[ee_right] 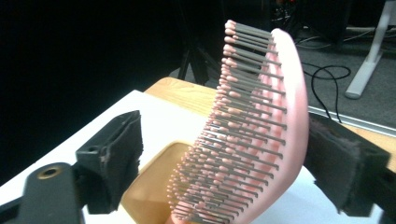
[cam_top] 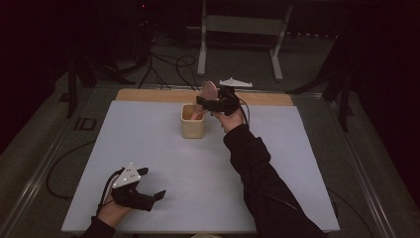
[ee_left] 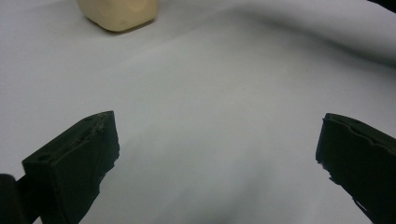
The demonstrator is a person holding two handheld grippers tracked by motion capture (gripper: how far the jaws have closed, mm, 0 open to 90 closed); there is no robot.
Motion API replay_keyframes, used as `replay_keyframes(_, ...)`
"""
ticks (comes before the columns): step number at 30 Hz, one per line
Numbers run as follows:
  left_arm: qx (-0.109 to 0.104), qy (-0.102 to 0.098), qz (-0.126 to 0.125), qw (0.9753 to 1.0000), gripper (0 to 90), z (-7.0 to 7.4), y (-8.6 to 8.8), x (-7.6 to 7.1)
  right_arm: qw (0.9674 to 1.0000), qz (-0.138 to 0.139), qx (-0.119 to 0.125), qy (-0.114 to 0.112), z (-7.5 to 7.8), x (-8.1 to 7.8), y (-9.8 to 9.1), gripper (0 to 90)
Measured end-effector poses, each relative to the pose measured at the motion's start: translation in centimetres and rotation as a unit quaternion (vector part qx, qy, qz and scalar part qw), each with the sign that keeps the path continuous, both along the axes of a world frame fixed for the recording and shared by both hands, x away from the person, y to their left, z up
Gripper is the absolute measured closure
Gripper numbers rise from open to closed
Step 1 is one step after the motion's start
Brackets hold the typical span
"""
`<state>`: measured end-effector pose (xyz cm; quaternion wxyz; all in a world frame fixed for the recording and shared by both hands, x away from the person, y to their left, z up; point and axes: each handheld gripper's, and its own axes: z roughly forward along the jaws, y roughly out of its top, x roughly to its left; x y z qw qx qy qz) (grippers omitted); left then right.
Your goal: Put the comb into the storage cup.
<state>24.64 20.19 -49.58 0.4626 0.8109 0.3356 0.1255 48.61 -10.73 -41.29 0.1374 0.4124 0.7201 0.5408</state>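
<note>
A pink hairbrush (cam_top: 209,90) with grey bristles stands head-up in a cream cup (cam_top: 192,121) at the back middle of the white table (cam_top: 148,153). My right gripper (cam_top: 205,104) is level with the brush head, jaws open on either side of it. In the right gripper view the bristles of the brush (ee_right: 261,126) face the left jaw with a gap, and the pink back lies close to the right jaw; the cup (ee_right: 154,186) opens below. My left gripper (cam_top: 152,182) rests at the front left, open and holding nothing; the cup (ee_left: 119,14) lies far ahead of it.
A strip of bare wood (cam_top: 148,94) runs along the table's far edge. Beyond it, on the floor, are black cables (cam_top: 168,64) and a white metal stand (cam_top: 237,25). A dark sleeve (cam_top: 257,173) crosses the right half of the table.
</note>
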Motion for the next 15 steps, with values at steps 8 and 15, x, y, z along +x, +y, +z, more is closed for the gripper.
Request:
replay_keyframes(8, 0.001, 0.000, 0.000, 1.0000, 0.1, 0.01, 0.02, -0.01, 1.0000, -0.003, -0.007, -0.002, 0.05, -0.15, -0.36, 12.5)
replay_keyframes(15, 0.001, 0.000, -0.001, 1.0000, 0.1, 0.02, -0.05, -0.01, 0.9995, 0.008, -0.029, -0.007, -0.04, -0.25, -0.45, 10.2)
